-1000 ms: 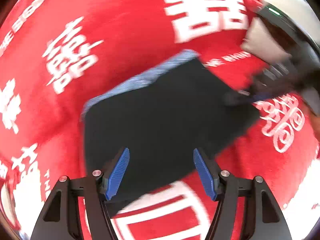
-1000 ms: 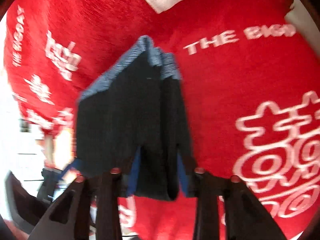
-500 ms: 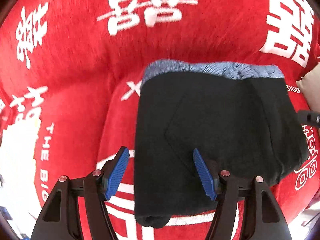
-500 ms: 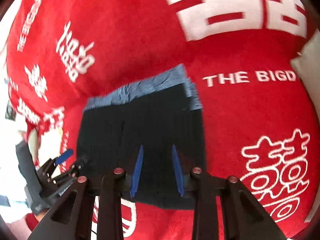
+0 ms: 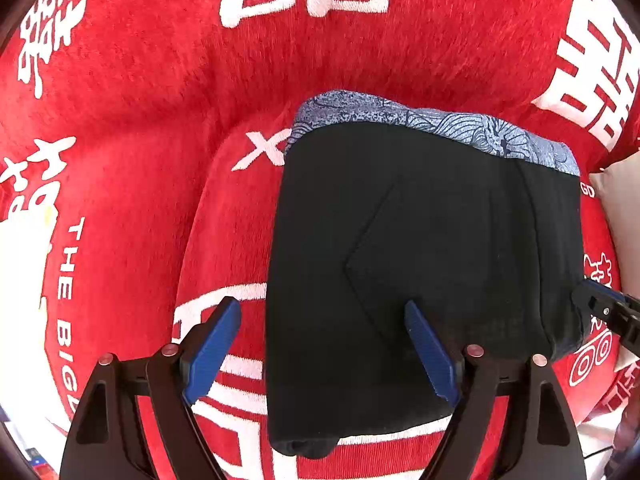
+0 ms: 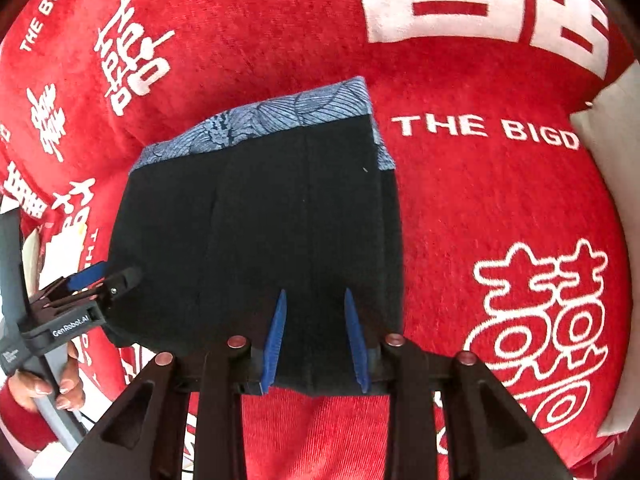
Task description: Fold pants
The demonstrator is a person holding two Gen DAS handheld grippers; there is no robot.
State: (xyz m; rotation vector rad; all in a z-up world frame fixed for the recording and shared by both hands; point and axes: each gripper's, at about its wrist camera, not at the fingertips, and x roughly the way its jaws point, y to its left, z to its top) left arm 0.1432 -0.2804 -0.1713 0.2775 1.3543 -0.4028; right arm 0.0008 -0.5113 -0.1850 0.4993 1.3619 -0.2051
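Note:
The black pants (image 5: 420,260), folded into a compact block with a blue patterned waistband at the far edge, lie on a red blanket (image 5: 160,100). My left gripper (image 5: 320,350) hangs over their near left edge. Its jaws are opening, and the pads stand clear of the cloth, one over the blanket and one over the pants. In the right wrist view the pants (image 6: 260,220) fill the middle. My right gripper (image 6: 316,340) sits at their near edge with a narrow gap, black cloth between its pads. The left gripper (image 6: 112,276) shows at the left, held by a hand (image 6: 44,388).
The red blanket (image 6: 500,200), printed with white characters and lettering, covers the whole surface around the pants. A pale cushion (image 6: 612,140) lies at the right edge. The tip of my right gripper (image 5: 596,304) shows at the pants' right side in the left wrist view.
The pants, lifted and skewed a second ago, now lie flat and squared. My left gripper swung round to their left edge and its jaws widened. The right jaws narrowed.

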